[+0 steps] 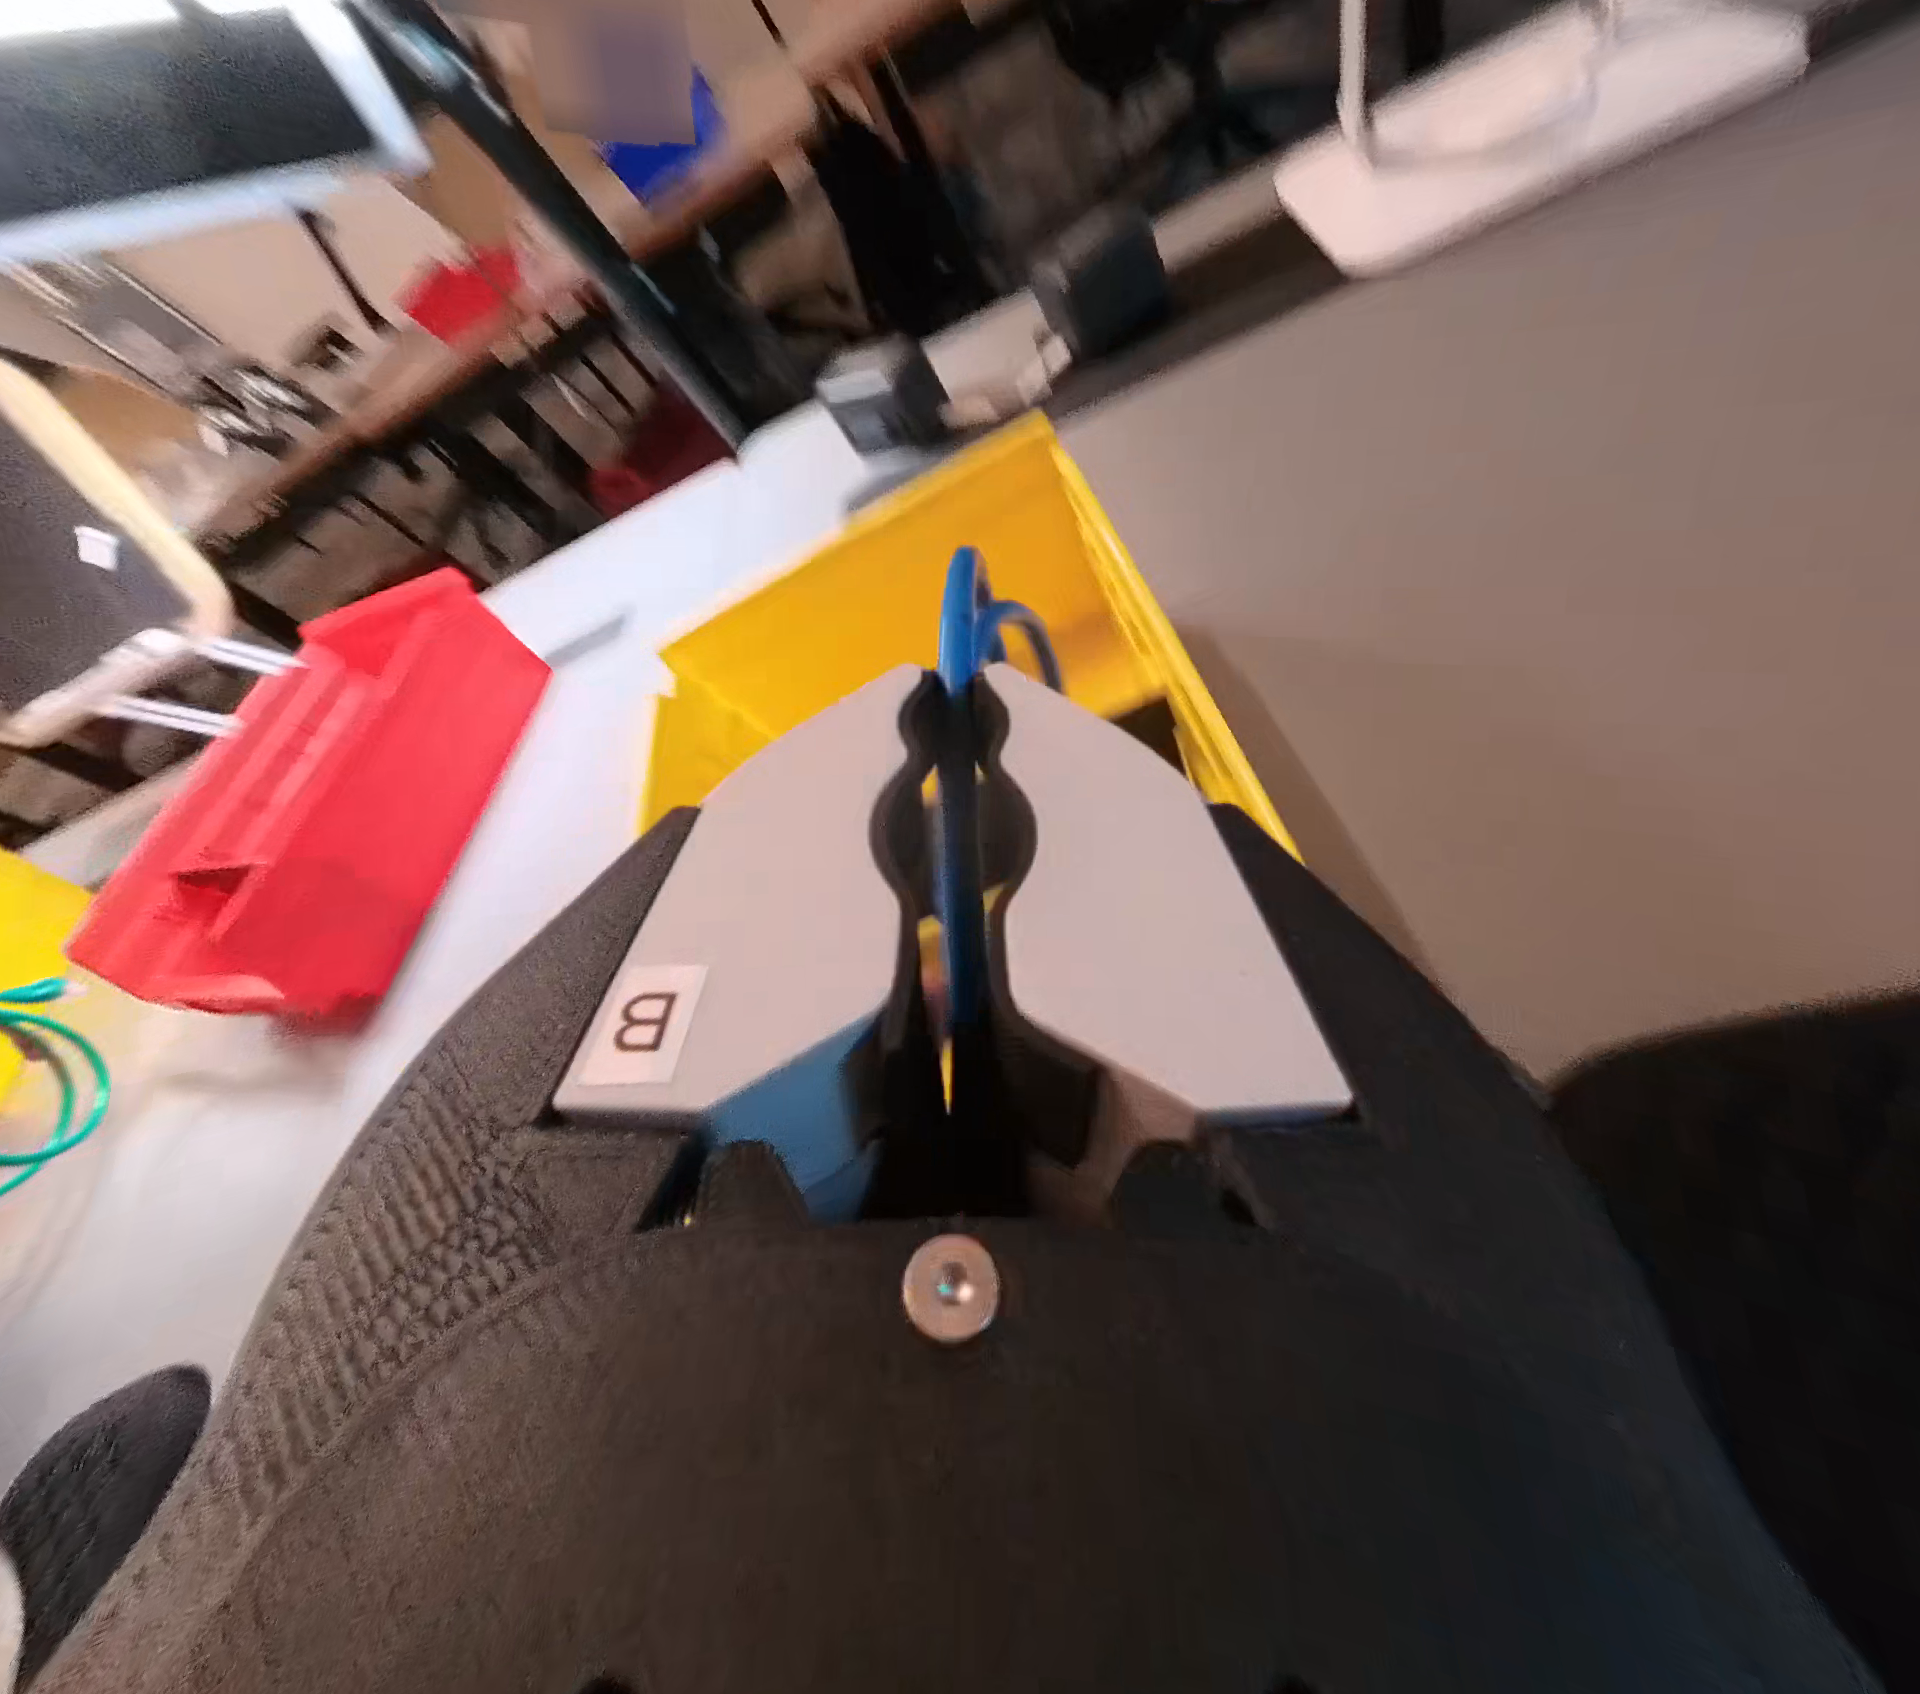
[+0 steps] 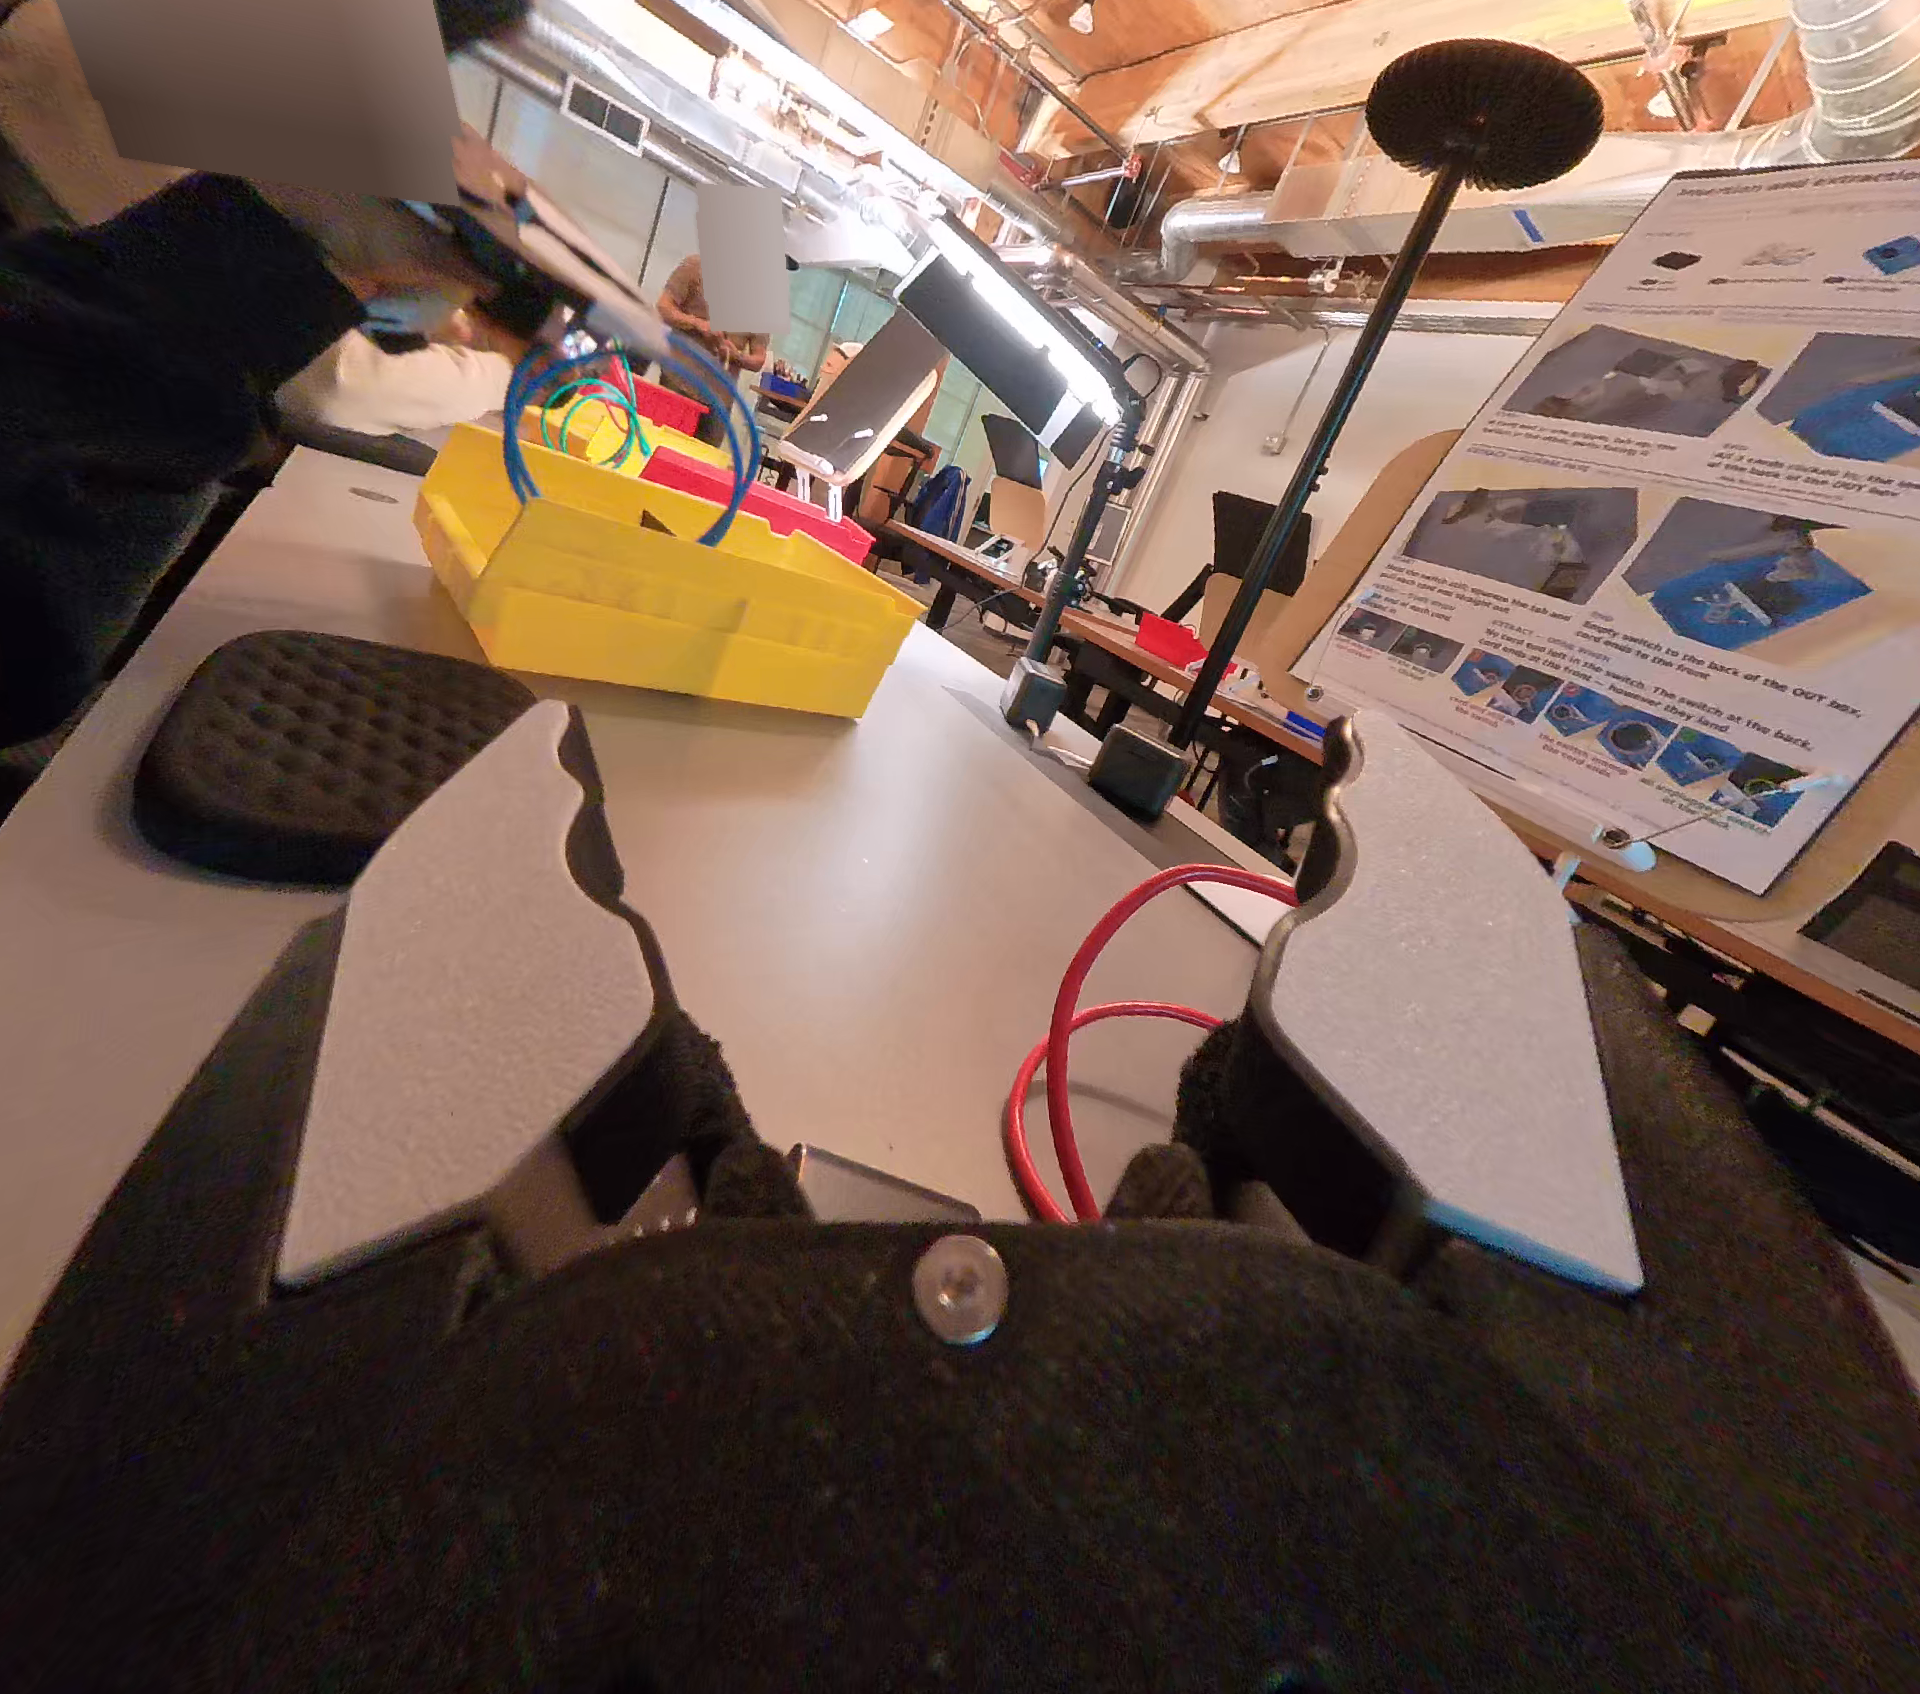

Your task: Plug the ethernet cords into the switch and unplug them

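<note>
In the left wrist view, my left gripper is shut on a blue ethernet cord, which runs back between the pads and loops out past the tips. It hangs over a yellow bin. The right wrist view shows the same gripper raised above the yellow bin, with the blue cord arching down into it. My right gripper is wide open and low over the grey table. A red cord lies coiled on the table by its right finger, and the pads do not touch it.
A red bin and a green cord lie left of the yellow bin. A black foam pad sits at front left. Two black stand bases and an instruction board stand at the right table edge. About 40 cm separates my left fingertips from my right.
</note>
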A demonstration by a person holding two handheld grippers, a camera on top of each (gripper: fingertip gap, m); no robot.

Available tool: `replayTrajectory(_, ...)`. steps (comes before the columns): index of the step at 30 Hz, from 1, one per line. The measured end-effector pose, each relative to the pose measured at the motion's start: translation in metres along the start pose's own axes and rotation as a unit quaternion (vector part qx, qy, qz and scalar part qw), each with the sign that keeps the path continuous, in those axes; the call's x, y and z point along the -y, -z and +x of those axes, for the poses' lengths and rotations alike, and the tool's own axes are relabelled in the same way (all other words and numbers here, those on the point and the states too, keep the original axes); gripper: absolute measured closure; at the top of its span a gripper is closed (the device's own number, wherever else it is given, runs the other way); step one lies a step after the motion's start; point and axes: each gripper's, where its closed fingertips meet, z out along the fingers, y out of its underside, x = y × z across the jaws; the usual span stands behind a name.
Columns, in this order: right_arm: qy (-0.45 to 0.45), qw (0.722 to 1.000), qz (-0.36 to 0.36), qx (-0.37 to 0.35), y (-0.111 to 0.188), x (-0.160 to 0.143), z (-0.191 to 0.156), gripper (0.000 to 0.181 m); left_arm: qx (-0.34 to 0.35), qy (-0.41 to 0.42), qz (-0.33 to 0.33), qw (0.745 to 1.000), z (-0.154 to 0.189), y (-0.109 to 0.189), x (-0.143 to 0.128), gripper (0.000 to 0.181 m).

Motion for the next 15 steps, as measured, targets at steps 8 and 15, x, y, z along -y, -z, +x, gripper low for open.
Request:
replayTrajectory(8, 0.027, 1.000, -0.014, 0.005, -0.001, -0.004, -0.005, 0.055, 0.031, 0.045, 0.374, 0.926, -0.012, 0.084, 0.102, 0.176)
replayTrajectory(15, 0.021, 0.999, 0.002, 0.033, -0.002, 0.003, -0.017, 0.081, -0.209, 0.181, 0.542, 0.793, 0.052, 0.130, 0.155, 0.176)
